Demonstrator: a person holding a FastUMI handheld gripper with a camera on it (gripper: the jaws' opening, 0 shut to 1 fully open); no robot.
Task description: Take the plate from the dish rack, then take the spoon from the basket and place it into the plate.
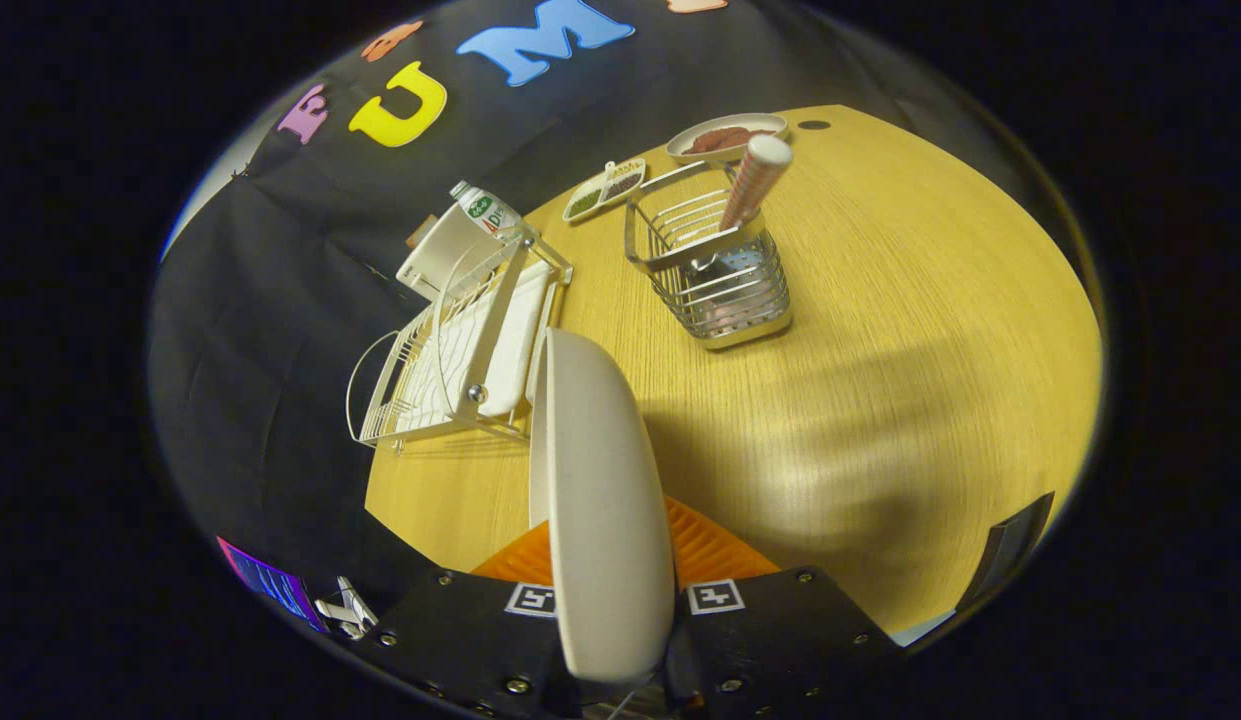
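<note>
a: what's my hand-held gripper [608, 570] got?

b: the white plate [600, 500], seen edge-on. both orange fingers [715, 550] are closed on its rim, one each side.

a: i see it at lower centre of the frame, standing on edge. which way does it run?

b: its long axis goes straight up the frame, top edge tipped slightly left, toward the dish rack [460, 350].

a: and the rack?

b: left of centre, on the left part of the desk [930, 330], just beyond the plate's top edge. a bottle [485, 210] lies behind it.

a: the spoon?

b: i make out a striped handle [752, 180] sticking up from the wire basket [715, 270], upper centre, leaning right. bare desk lies between plate and basket.

a: further back?

b: a brown-filled dish [725, 138] and a small two-part tray [605, 188].
</note>
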